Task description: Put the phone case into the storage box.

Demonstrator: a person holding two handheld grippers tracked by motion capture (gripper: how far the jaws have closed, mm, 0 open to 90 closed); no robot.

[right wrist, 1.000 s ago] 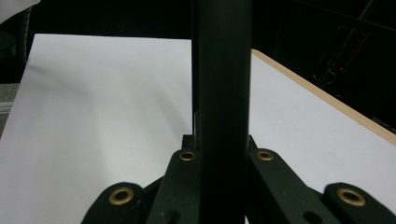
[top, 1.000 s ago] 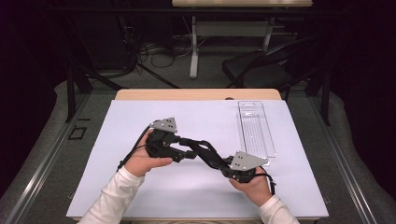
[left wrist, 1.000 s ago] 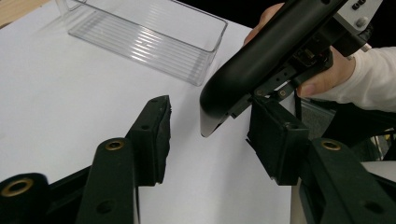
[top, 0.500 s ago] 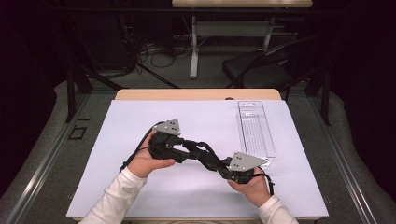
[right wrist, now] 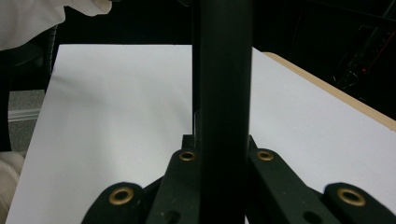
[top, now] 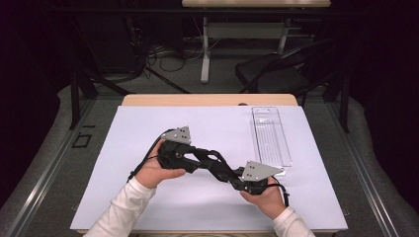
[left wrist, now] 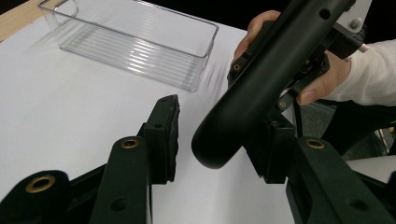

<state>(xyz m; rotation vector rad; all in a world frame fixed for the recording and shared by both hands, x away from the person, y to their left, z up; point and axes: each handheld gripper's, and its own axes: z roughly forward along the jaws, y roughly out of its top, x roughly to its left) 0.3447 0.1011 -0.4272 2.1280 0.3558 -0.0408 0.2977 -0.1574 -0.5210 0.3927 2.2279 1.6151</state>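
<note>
A black rod (right wrist: 222,70) with a rounded end stands between the jaws of my right gripper (right wrist: 222,140), which is shut on it. Over the white mat, my right gripper (top: 225,170) points up-left toward my left gripper (top: 215,159). The rod's free end (left wrist: 219,140) sits between the jaws of my left gripper (left wrist: 217,142), which have just been closing. It lies against the right pad (left wrist: 268,149), and a gap remains at the left pad (left wrist: 168,130), so the left gripper is open. A hand (left wrist: 327,79) holds the right gripper behind the rod.
A clear plastic tray (top: 271,136) lies empty at the right of the white mat (top: 148,123); it also appears beyond my left jaws (left wrist: 135,42). The wooden table edge (top: 207,99) runs along the back. A chair (top: 276,74) and cables stand on the floor behind.
My left gripper's jaws have drawn a little closer around the rod's end. Both hands have stayed where they were.
</note>
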